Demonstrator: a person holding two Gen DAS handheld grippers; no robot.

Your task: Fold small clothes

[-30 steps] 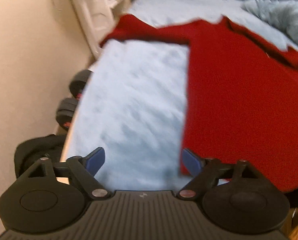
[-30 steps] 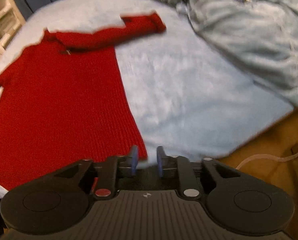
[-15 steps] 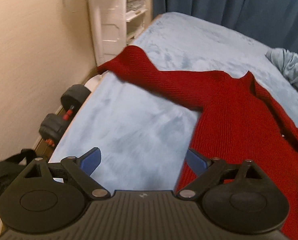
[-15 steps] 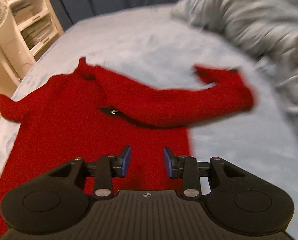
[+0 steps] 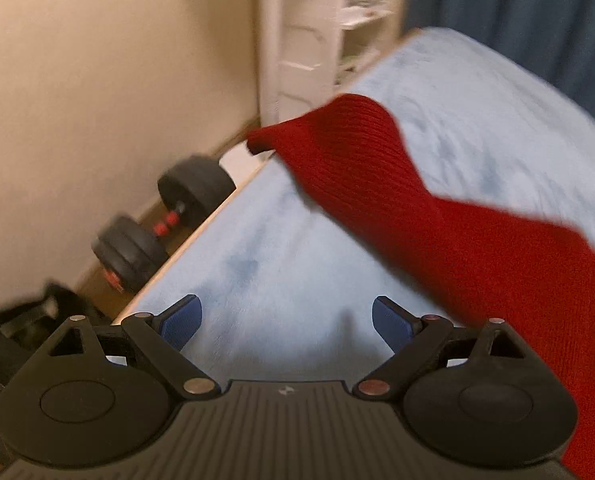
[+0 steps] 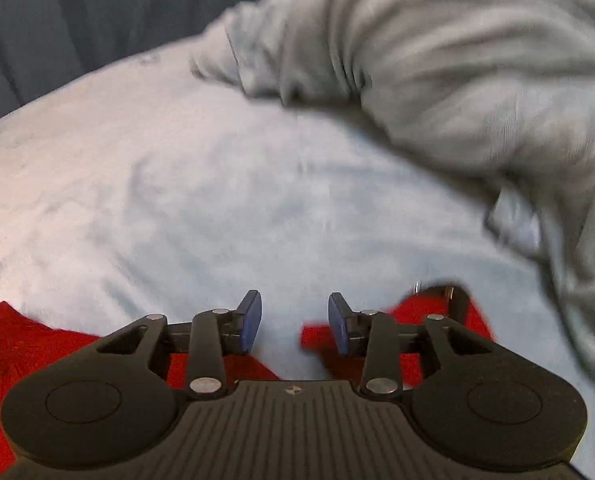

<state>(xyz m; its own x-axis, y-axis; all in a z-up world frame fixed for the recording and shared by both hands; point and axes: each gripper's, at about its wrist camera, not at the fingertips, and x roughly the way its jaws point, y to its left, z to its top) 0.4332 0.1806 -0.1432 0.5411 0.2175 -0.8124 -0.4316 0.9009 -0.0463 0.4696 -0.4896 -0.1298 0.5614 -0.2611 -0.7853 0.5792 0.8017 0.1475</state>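
A red knit sweater lies spread on a light blue bed cover. In the left wrist view one sleeve runs up and left to the bed's edge, its cuff hanging just over it. My left gripper is open wide and empty, above the bare cover short of that sleeve. In the right wrist view my right gripper is open and empty, with the other red sleeve just right of and under its right finger, and more sweater at lower left.
A dumbbell with black plates lies on the floor between the bed and a cream wall. A white shelf unit stands behind. A crumpled grey-blue blanket is heaped at the bed's right. Dark blue curtains hang behind.
Both grippers have moved forward along the bed towards the sleeves. The left now faces the left cuff up close. The right gripper has opened wider and passed over the sweater body to the right sleeve.
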